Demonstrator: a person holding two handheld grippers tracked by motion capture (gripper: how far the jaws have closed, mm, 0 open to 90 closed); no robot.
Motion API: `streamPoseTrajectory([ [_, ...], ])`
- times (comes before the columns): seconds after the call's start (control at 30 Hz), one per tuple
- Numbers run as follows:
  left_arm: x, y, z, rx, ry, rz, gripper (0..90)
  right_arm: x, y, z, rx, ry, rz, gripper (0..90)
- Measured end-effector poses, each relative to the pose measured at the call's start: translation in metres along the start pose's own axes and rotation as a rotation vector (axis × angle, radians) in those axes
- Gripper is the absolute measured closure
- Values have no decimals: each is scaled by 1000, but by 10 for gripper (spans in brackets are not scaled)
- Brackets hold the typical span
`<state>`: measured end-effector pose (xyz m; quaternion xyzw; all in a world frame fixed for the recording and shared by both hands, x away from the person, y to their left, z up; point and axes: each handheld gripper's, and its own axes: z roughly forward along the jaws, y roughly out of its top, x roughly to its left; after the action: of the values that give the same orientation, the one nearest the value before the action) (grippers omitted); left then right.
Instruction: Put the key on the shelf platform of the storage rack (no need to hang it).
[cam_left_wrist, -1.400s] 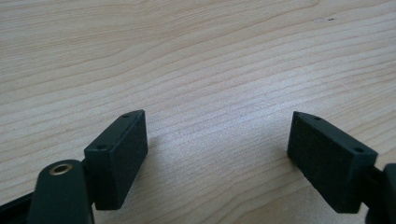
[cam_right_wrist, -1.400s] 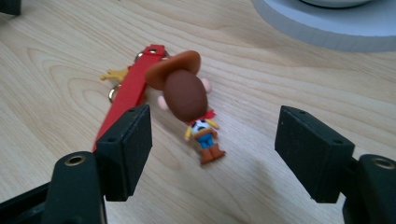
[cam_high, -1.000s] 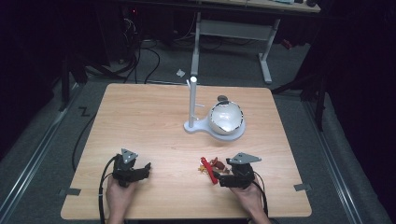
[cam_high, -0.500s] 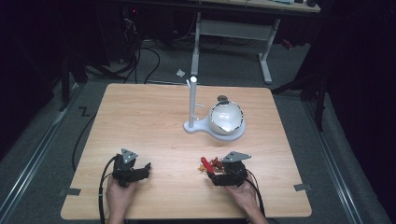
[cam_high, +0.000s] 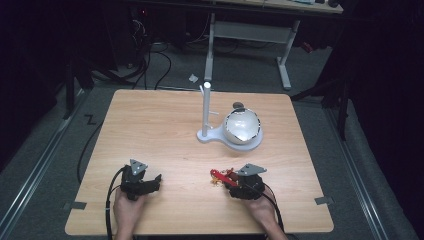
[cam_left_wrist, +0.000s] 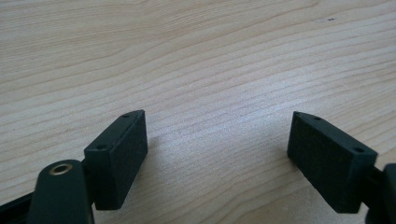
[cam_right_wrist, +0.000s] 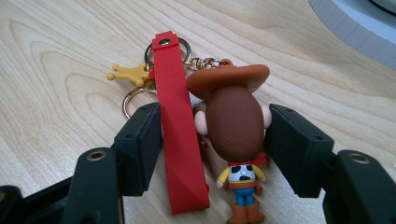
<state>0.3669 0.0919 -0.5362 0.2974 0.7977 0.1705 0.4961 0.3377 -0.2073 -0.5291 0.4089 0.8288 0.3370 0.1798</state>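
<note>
The table (cam_high: 165, 125) is light wood, with a white stand (cam_high: 206, 112) and a white bowl (cam_high: 242, 127) on it toward the far right. The left gripper (cam_high: 156, 178) rests near the front left, held in the person's left hand (cam_high: 128, 210); in the left gripper view its jaws stand wide apart over bare wood, with nothing between them. The right gripper (cam_high: 227, 181) sits at the front right in the right hand (cam_high: 260, 212). Its jaws have just been closing, and the keychain (cam_right_wrist: 205, 126) lies flat on the table between them. In the right gripper view the left pad touches the edge of the red strap (cam_right_wrist: 180, 135), and the right pad sits against the ear of the cowboy figure (cam_right_wrist: 236, 140), lying face down with its hat away from the gripper. The strap and figure lie side by side, filling the gap. The metal rings (cam_right_wrist: 140, 93) and the yellow star (cam_right_wrist: 128, 73) lie just beyond the jaw tips.
</note>
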Motion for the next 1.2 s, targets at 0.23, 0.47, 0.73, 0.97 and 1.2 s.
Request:
streamPoseTrajectory([
  [0.23,0,0,0,0,0,-1,205,-5,-4,-4,-28,12,1,684],
  [0.47,0,0,0,0,1,-2,205,-5,-3,-4,-27,16,-12,733],
  [0.73,0,0,0,0,0,-1,205,-3,-2,-4,-19,10,-46,829],
  [0.97,0,0,0,1,0,-1,204,-1,-2,-6,-35,21,-65,864],
  [1.2,0,0,0,0,1,-2,205,-2,-1,-13,-66,28,-66,869],
])
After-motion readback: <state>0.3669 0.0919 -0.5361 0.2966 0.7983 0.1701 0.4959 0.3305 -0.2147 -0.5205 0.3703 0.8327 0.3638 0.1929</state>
